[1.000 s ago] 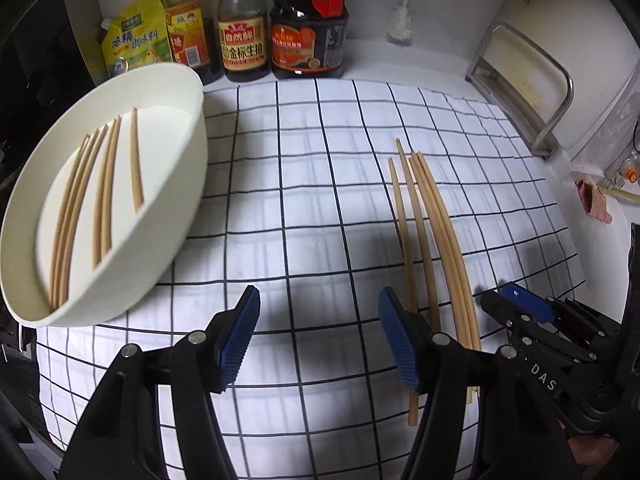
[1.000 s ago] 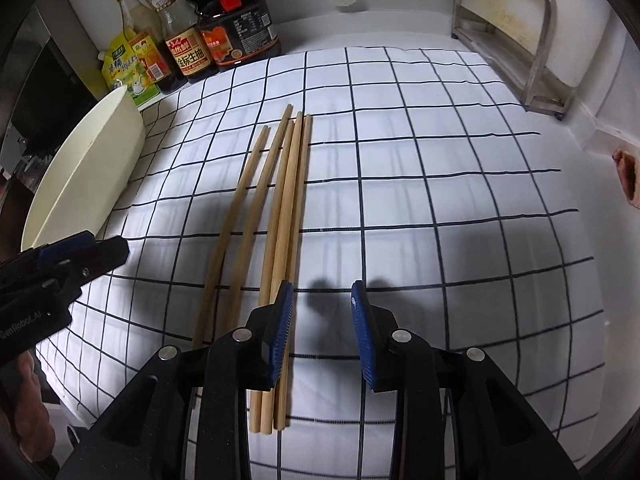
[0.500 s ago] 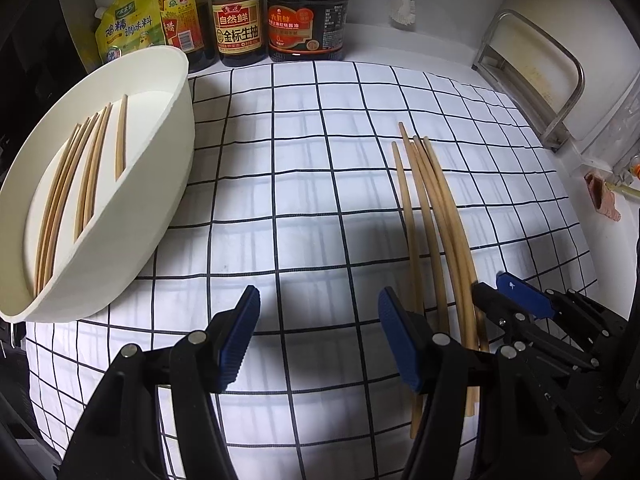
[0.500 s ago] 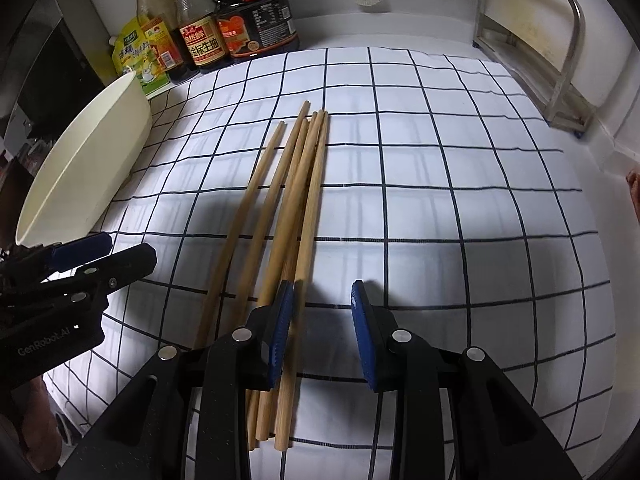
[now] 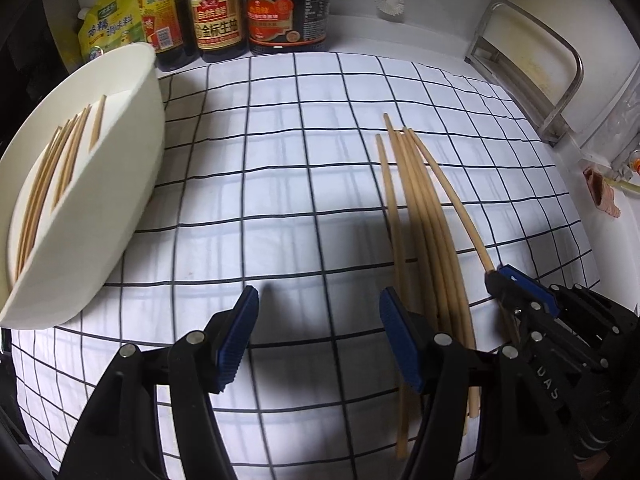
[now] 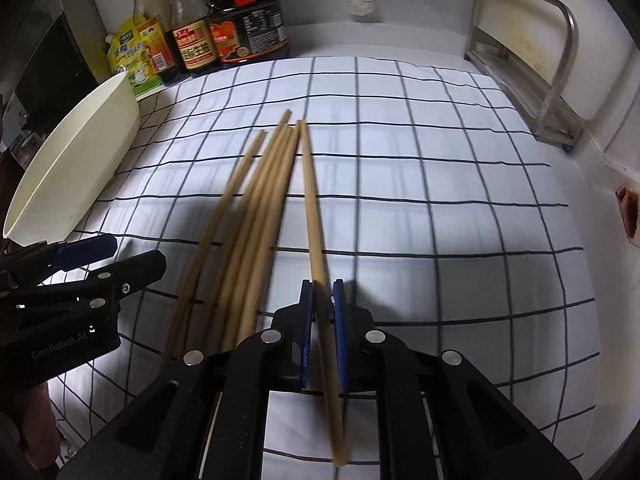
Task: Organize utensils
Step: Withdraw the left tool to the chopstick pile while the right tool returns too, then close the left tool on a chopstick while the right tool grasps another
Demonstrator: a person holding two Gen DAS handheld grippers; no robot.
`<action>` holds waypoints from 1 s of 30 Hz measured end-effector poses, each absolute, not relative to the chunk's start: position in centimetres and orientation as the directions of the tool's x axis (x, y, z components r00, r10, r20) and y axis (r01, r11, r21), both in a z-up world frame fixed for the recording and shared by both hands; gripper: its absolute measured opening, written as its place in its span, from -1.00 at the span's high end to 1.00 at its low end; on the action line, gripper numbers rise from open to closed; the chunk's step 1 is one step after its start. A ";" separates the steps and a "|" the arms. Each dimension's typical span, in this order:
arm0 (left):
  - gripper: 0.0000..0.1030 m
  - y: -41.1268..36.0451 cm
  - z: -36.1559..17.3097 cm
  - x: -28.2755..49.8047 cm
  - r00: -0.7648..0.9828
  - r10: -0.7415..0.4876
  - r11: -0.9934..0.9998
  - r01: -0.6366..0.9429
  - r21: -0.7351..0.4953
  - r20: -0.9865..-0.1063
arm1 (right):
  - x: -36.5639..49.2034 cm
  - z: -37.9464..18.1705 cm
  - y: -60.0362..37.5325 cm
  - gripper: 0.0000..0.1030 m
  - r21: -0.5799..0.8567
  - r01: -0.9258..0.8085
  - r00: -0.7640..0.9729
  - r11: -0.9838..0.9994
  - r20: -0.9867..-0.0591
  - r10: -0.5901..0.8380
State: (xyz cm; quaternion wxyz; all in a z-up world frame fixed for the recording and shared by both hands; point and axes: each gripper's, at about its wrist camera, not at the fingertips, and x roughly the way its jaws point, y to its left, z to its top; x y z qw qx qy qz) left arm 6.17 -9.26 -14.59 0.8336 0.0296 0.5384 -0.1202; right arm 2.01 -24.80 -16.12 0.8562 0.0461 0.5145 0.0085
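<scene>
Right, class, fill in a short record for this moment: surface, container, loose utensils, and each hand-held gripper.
surface: checked cloth
container: white tub at the cloth's left edge, holding chopsticks
loose utensils: chopstick bundle lying on the cloth
right hand-held gripper: shut on single chopstick, angled apart from the bundle
left hand-held gripper: open, nothing between its jaws

The cloth [image 5: 320,160] on the table is white with a grid of thin black lines. The chopsticks [image 6: 256,208] are light brown, like bamboo. The bowl [image 5: 120,200] is cream white. Both grippers are black with blue pads [image 5: 236,336]. The bottles [image 5: 218,20] at the far edge are dark, with red and yellow labels.
</scene>
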 end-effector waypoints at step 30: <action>0.33 -12.2 -15.4 6.0 0.438 -0.131 0.960 0.281 -0.003 -0.889 | 2.3 -16.4 -25.5 0.75 -0.002 -0.060 0.499 0.998 -0.866 0.028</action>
